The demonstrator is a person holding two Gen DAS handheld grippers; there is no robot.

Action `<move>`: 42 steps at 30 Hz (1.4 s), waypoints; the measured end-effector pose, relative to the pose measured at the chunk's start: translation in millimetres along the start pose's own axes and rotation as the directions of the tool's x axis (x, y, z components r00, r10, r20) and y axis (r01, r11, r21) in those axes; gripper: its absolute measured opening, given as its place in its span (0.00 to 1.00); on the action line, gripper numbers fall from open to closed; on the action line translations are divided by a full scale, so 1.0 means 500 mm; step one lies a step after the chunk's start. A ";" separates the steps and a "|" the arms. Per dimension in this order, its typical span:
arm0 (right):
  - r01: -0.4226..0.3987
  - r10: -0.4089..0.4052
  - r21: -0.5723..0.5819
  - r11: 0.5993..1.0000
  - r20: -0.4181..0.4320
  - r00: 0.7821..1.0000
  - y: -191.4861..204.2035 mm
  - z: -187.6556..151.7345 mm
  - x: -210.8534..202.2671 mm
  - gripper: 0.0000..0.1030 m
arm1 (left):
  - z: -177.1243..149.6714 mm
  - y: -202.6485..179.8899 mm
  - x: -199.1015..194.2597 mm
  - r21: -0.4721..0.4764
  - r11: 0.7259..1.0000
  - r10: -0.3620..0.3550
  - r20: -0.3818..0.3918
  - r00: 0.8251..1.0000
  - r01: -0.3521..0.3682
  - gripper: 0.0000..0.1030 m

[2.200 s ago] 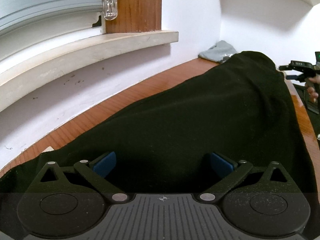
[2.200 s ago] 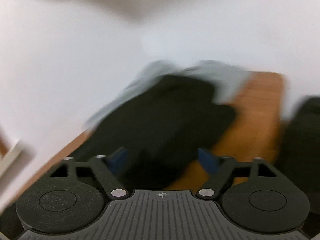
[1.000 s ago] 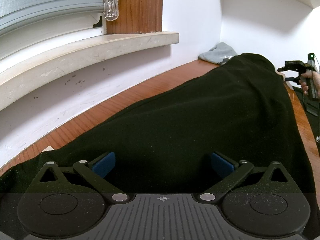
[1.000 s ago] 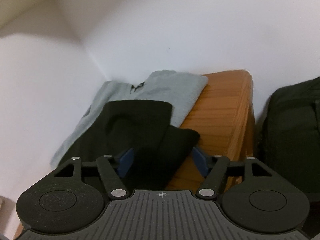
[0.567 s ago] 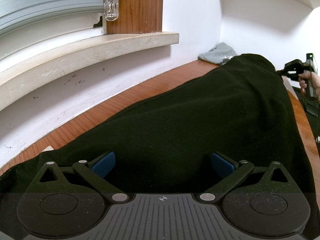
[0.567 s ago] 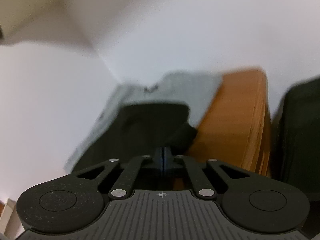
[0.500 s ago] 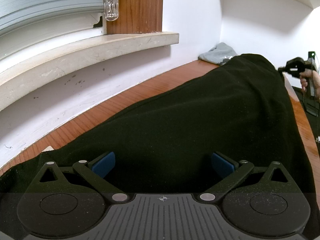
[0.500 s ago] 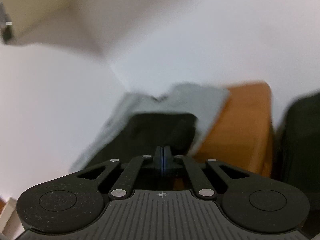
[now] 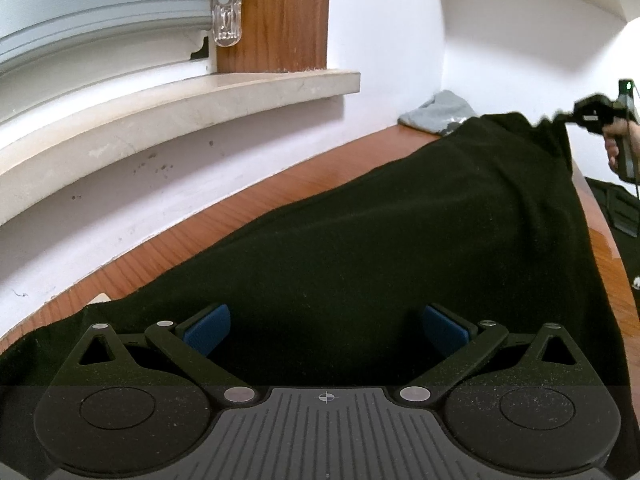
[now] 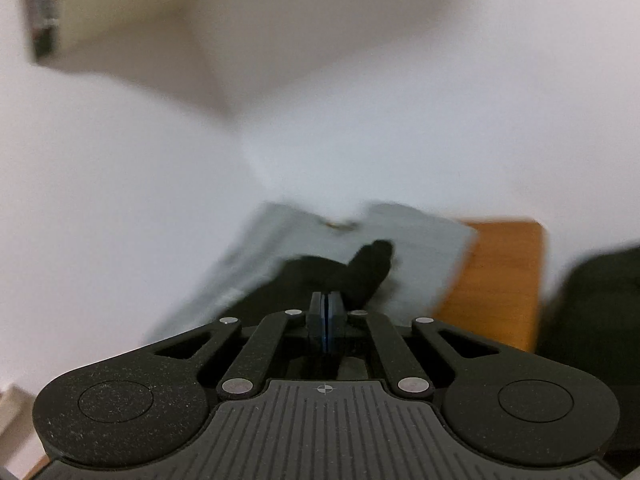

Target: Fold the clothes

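Two garments I counted: black garment (image 9: pixel 400 248) pinched in my right gripper (image 10: pixel 327 312), one grey garment (image 9: pixel 438 114); left gripper (image 9: pixel 326 330) gaped apart.

I see a plain black garment (image 9: pixel 400 248) on my reddish-brown wooden table (image 9: pixel 280 196), with a light grey garment (image 9: pixel 440 114) beyond it. My gripper pads (image 9: pixel 206 328) are blue on black linkages, the wall (image 9: pixel 500 52) white, the window sill (image 9: pixel 160 104) cream.
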State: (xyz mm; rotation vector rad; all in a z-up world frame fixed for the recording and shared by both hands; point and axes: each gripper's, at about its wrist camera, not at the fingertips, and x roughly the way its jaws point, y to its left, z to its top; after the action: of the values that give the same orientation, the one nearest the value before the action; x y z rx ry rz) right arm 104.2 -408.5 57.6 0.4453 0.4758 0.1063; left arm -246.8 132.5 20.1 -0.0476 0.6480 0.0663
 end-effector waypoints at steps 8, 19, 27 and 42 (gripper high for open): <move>0.034 -0.032 0.082 0.996 -0.026 0.999 -0.065 -0.027 0.014 0.31 | 0.001 -0.004 0.000 -0.004 1.000 0.000 -0.006 1.000 0.000 1.00; -0.004 0.013 0.076 0.997 -0.114 0.993 -0.065 -0.025 0.104 0.33 | 0.002 0.001 0.000 -0.010 1.000 -0.005 -0.006 1.000 0.005 1.00; -0.272 0.273 -0.028 0.962 0.011 0.962 0.066 -0.015 0.015 0.03 | 0.014 0.043 -0.052 -0.161 0.987 0.022 0.095 0.995 -0.006 1.00; -0.917 0.788 -0.107 0.384 -0.479 0.386 0.721 -0.485 -0.382 0.03 | -0.041 0.178 -0.412 -0.338 0.933 0.202 0.220 0.954 -0.120 1.00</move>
State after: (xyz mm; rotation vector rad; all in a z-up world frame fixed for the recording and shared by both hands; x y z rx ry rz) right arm -176.2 -28.4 102.9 0.2629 0.5141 1.3601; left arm -429.9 210.5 126.2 -0.2969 0.3793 0.3343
